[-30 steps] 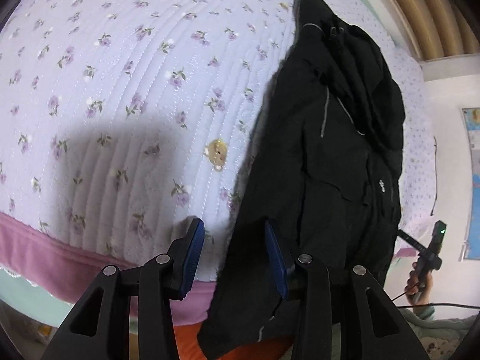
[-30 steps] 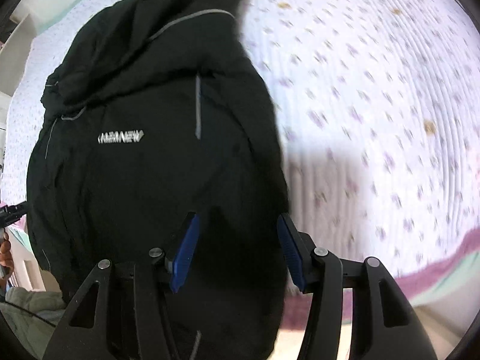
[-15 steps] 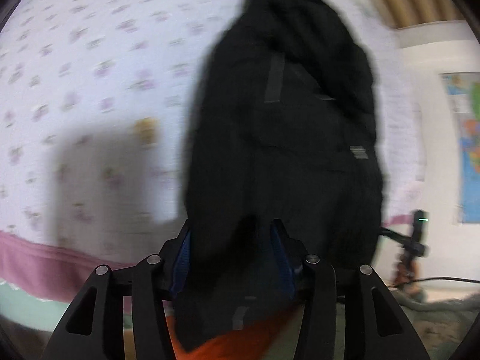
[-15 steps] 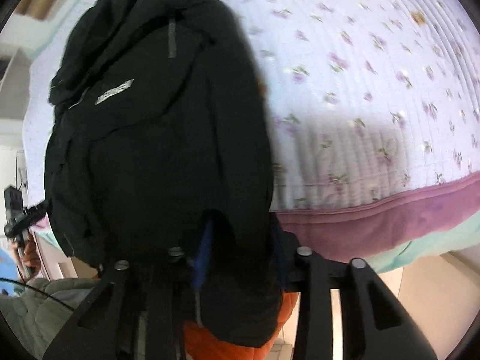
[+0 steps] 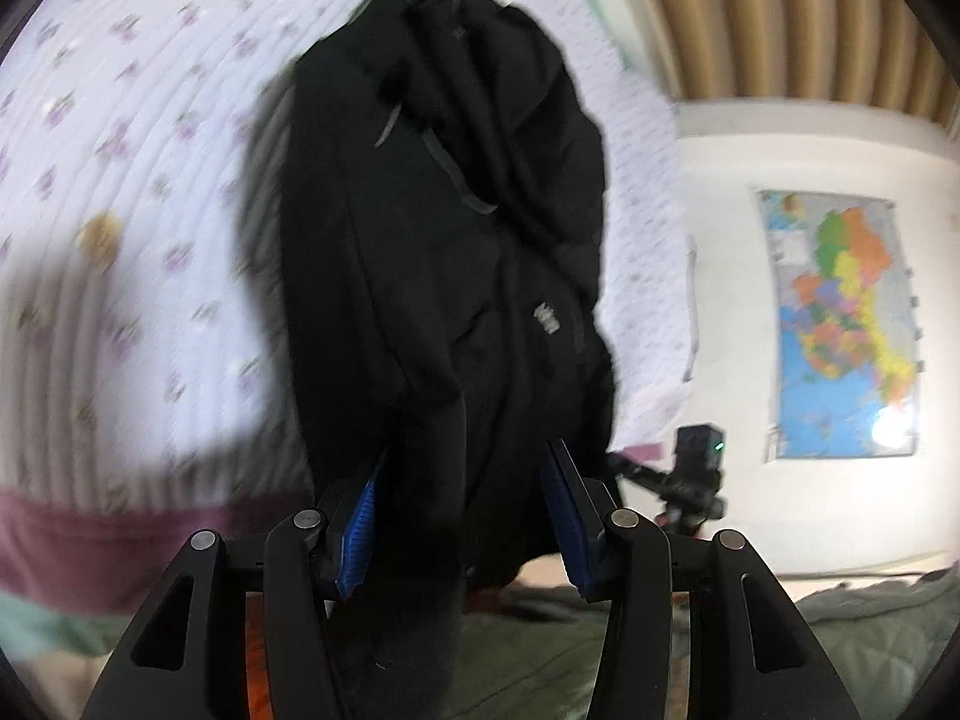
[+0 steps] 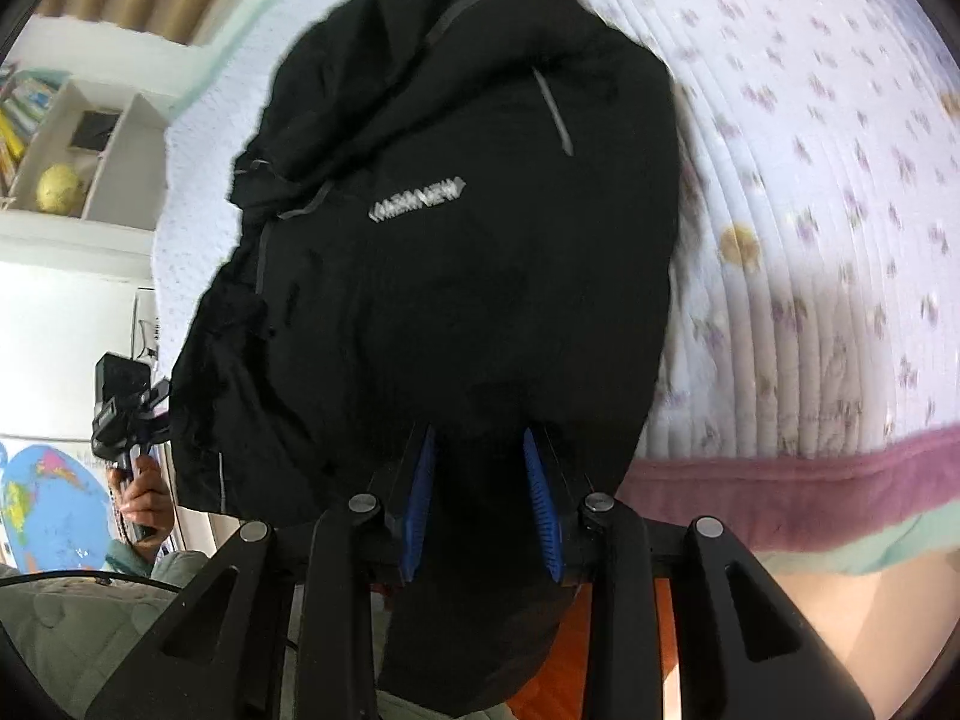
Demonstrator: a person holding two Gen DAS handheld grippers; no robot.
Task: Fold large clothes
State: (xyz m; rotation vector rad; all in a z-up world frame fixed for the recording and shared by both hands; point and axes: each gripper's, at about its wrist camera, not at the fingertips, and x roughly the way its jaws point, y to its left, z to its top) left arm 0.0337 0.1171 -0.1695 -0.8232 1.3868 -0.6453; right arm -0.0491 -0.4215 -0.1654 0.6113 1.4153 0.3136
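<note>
1. While the black jacket is lying lengthwise along the edge of the bed, its lower hem is hanging off the near side, over the maroon border of the quilt. The hood end is pointing toward the far side of the mattress.

2. Progress, as judged: the garment is appearing already narrowed, with its sides seemingly turned in, though the blur is preventing certainty. The crosswise fold, hem toward hood, is not yet showing as done and is looking like the step in hand.

3. The left hand-held gripper is standing fairly wide, with dark fabric from the hem bunching between its blue pads. Whether the pads are pressing on the cloth I cannot tell.

4. The right hand-held gripper is standing narrower, its jaws straddling a fold of the hem. Firm clamping cannot be confirmed; a gap is remaining visible between the pads.

5. Beyond the bed, a wall map and a shelf are showing in the background.
</note>
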